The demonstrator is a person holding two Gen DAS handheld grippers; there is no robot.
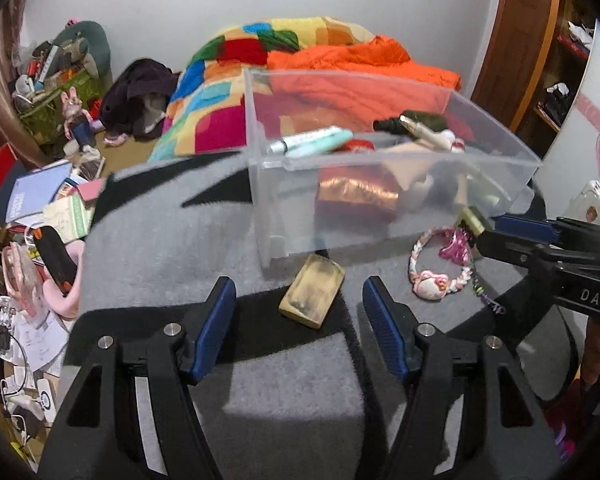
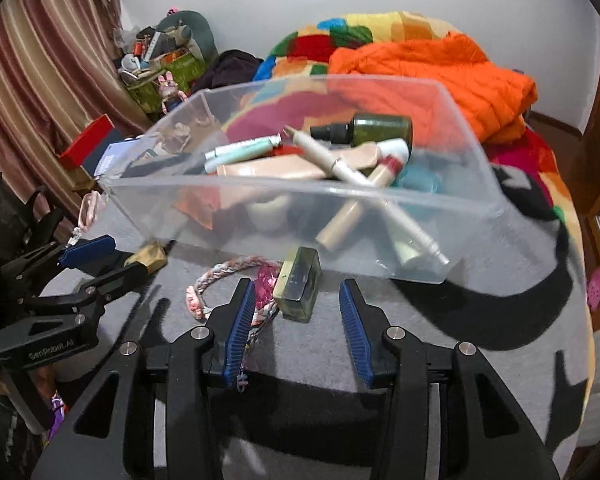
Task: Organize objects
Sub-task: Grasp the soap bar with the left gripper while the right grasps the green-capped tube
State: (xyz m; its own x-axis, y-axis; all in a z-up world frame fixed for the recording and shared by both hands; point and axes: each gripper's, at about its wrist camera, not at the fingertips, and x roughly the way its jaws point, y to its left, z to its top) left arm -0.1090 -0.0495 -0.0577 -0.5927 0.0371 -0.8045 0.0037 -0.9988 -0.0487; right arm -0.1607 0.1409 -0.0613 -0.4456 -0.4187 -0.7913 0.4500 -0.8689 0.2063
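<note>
A flat tan block (image 1: 312, 296) lies on the grey blanket (image 1: 180, 248) just in front of a clear plastic bin (image 1: 380, 165). My left gripper (image 1: 299, 294) is open astride the block, with a gap at each pad. A small greenish glass box (image 2: 300, 284) stands before the bin (image 2: 260, 189). My right gripper (image 2: 297, 294) is open around the box, pads apart from it. Each view shows the other gripper too: the right gripper (image 1: 486, 236) and the left gripper (image 2: 128, 262). The bin holds several cosmetic tubes and a dark green bottle (image 2: 380, 130). A pink braided bracelet (image 1: 440, 274) lies between both items.
A patchwork quilt (image 1: 228, 80) and an orange cover (image 1: 360, 60) are heaped behind the bin. Books, papers and bags (image 1: 44, 200) litter the floor on the left. Beyond them hangs a striped curtain (image 2: 40, 80). A wooden door and shelves (image 1: 540, 40) stand at the right.
</note>
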